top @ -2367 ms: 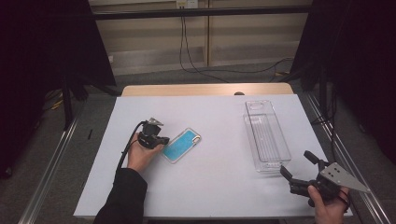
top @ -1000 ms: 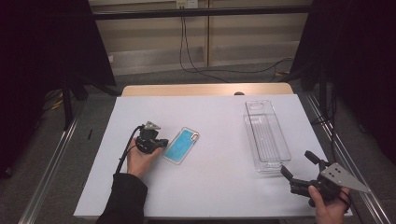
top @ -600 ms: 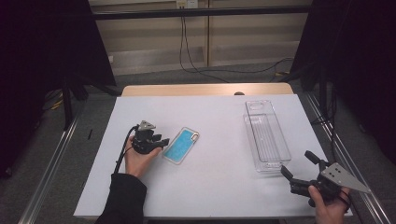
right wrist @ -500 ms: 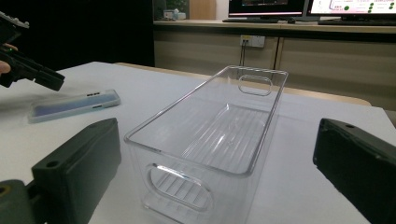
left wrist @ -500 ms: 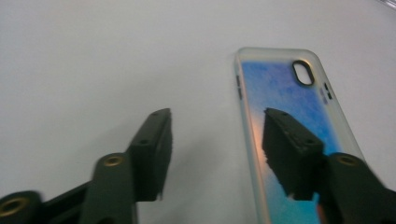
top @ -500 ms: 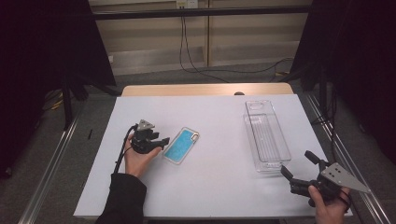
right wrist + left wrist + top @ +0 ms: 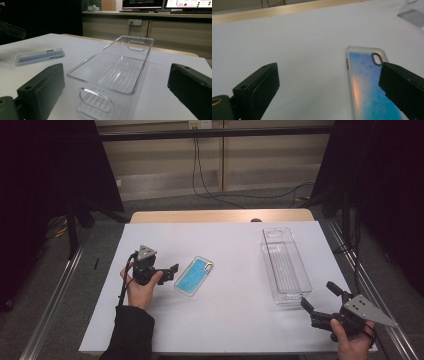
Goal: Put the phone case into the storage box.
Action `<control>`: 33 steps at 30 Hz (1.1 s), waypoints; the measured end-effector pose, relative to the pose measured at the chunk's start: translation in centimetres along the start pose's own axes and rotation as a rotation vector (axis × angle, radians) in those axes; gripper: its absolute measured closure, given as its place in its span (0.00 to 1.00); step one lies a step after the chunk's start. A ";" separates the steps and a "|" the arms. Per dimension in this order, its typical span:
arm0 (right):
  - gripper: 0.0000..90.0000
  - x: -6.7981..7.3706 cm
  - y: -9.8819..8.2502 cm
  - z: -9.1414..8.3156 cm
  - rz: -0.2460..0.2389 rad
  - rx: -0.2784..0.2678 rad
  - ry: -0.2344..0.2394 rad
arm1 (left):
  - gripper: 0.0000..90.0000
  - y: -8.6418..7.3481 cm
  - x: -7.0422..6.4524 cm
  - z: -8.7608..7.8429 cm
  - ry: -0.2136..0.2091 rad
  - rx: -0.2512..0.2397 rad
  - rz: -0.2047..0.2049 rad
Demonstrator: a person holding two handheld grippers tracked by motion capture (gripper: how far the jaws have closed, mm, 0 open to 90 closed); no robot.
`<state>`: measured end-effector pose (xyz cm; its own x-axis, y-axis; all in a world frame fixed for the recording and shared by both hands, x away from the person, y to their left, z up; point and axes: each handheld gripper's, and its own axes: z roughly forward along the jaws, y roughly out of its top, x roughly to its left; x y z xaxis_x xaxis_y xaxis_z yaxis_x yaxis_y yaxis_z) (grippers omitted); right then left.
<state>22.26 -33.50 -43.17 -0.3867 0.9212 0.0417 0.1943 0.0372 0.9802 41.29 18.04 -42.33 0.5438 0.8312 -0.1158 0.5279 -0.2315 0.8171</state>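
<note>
1. The left gripper (image 7: 172, 271) sits at the left of the white table (image 7: 235, 330), just beside the near left edge of the blue phone case (image 7: 195, 275). Its jaws have just been opening and now stand spread wide with nothing pinched between them.

2. In the left gripper view the two black jaws rise far apart; the phone case (image 7: 372, 85) lies flat on the table ahead, its camera cut-out at the far end, and one jaw overlaps its long edge in the picture. Whether that jaw touches the case I cannot tell.

3. Compared with a second ago, the left hand (image 7: 141, 287) has pulled back and risen a little from the case. Earlier the gripper was down at the case's edge with its jaws together; now there is a small gap of bare table between the tips and the case in the high view.

4. The phone case itself lies where it did before, slanted, left of the table's middle, flat on the sheet.

5. The right gripper (image 7: 322, 306) is at the near right corner, unchanged from the earlier pictures. Its jaws are spread wide and hold nothing.

6. The clear plastic bin (image 7: 285, 265) stands upright on the right side, well apart from the case, its near end just ahead of the right gripper's jaws. In the right gripper view the bin (image 7: 112, 72) stands between the spread jaws, apart from both.
</note>
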 end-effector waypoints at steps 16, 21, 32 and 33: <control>0.00 0.1 0.0 0.0 0.000 -0.004 0.000 | 0.05 0.4 -1.5 -0.4 -0.179 0.014 0.049; 0.00 0.1 0.0 0.0 -0.002 -0.001 0.005 | 0.05 0.7 -2.6 0.4 -0.221 0.099 0.096; 0.00 0.2 0.0 0.1 -0.003 -0.003 0.005 | 0.05 1.1 -3.2 1.9 -0.243 0.144 0.105; 0.00 0.2 0.0 0.1 -0.002 -0.002 0.004 | 0.04 1.1 -3.2 2.1 -0.253 0.154 0.108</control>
<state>22.30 -33.27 -43.17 -0.3909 0.9196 0.0401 0.1916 0.0387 0.9807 41.53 14.05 -42.24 0.7371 0.6498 -0.1857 0.5403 -0.4015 0.7395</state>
